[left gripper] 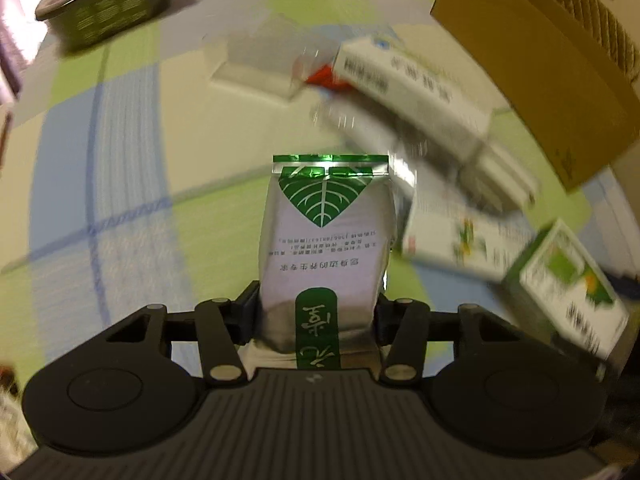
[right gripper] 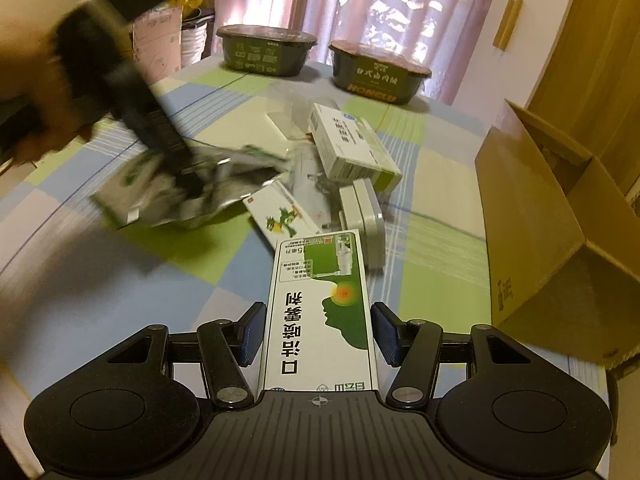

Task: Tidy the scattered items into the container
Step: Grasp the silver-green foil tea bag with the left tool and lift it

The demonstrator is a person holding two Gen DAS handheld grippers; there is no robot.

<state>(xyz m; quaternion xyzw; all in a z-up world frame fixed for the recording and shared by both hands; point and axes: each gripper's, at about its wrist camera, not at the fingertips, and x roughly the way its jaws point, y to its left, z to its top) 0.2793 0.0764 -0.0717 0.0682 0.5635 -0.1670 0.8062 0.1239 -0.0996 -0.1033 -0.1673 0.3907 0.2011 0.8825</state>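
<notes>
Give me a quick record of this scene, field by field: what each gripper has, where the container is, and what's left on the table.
left gripper: shut on the silver tea pouch
right gripper: around the green and white spray box; contact with the pads unclear
container: open cardboard box, at the table's right side
table cover: checked cloth in green, blue and cream
still on table: white medicine box, dragon-print box, white tin, clear plastic case
far edge: two dark food bowls

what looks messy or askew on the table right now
The medicine boxes lie piled at odd angles mid-table, one tilted across a small white tin and crumpled clear plastic packaging. The cardboard box alongside stands open.
</notes>
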